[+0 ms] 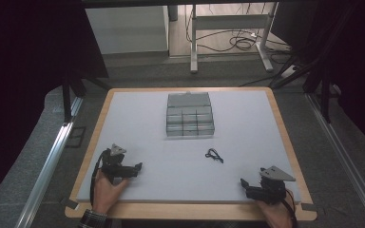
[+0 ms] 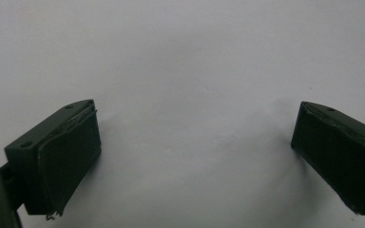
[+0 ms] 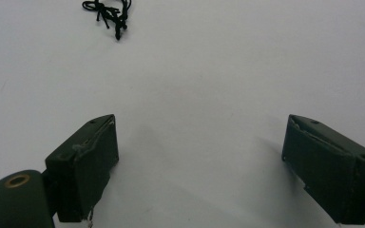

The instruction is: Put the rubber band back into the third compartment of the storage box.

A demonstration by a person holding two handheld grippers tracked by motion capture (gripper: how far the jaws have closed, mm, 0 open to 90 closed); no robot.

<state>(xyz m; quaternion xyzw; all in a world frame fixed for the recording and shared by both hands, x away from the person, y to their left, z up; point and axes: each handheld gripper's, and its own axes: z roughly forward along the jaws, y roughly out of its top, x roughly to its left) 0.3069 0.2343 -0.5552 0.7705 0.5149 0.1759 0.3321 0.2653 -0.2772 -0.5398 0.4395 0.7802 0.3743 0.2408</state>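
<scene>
- Down near the front left corner of the white surface (image 1: 142, 137), the left gripper (image 1: 135, 169) lies in the person's left hand (image 1: 105, 190), jaws pointing toward the middle.
- Its own view shows the left gripper (image 2: 195, 142) with jaws wide apart and nothing but bare white between them.
- At the front right corner the right gripper (image 1: 245, 184) sits in the right hand (image 1: 276, 213), aimed up and to the left.
- The right gripper (image 3: 199, 152) is likewise spread wide and grips nothing.
- A small tangle of black cord (image 1: 214, 155) lies loose on the surface, between the two grippers and somewhat nearer the right one; from the right gripper view the cord (image 3: 108, 12) lies well ahead of the jaws.
- Beyond the cord, toward the far edge, stands a clear plastic box (image 1: 189, 114) with small compartments, well apart from both grippers.
</scene>
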